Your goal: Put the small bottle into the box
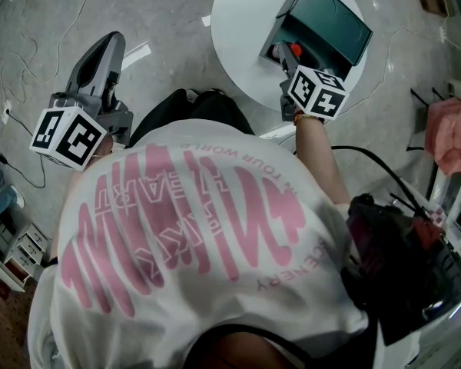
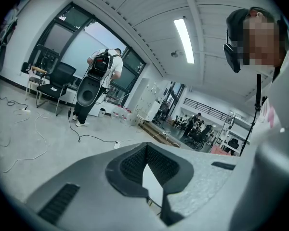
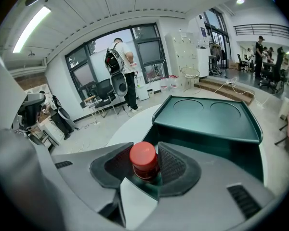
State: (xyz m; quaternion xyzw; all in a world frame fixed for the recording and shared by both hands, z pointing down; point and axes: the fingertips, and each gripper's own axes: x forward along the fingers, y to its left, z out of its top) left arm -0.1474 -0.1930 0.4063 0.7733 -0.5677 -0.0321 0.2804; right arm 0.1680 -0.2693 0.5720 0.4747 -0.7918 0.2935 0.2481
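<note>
While the small bottle [image 3: 143,160] is clamped at its neck, just under the red cap, between the pads of the right hand-held gripper [image 3: 144,150], the step in hand is judged to be the carry to the box [image 3: 207,117]. The jaws stand fairly wide, closed on the bottle and nothing else.

The bottle is held upright at the near edge of the box, just in front of its dark opening and below the green panel with two round recesses. Whether that panel is a raised lid or an inner tray cannot be told with certainty from this angle. In the head view the red cap is seen right at the near side of the box, over the round white bench [image 1: 238,14] on which the box rests.

The insertion does not look finished, since the bottle is gripped and its base is hidden behind the jaws. The next move is judged to call for a short advance into the opening, with the bottle kept upright and clear of the box wall, and then for the jaws to be parted only once the base is supported.

The left hand-held gripper [image 2: 145,150] is held well away from the box, out over the floor, with its jaws brought together on nothing.
</note>
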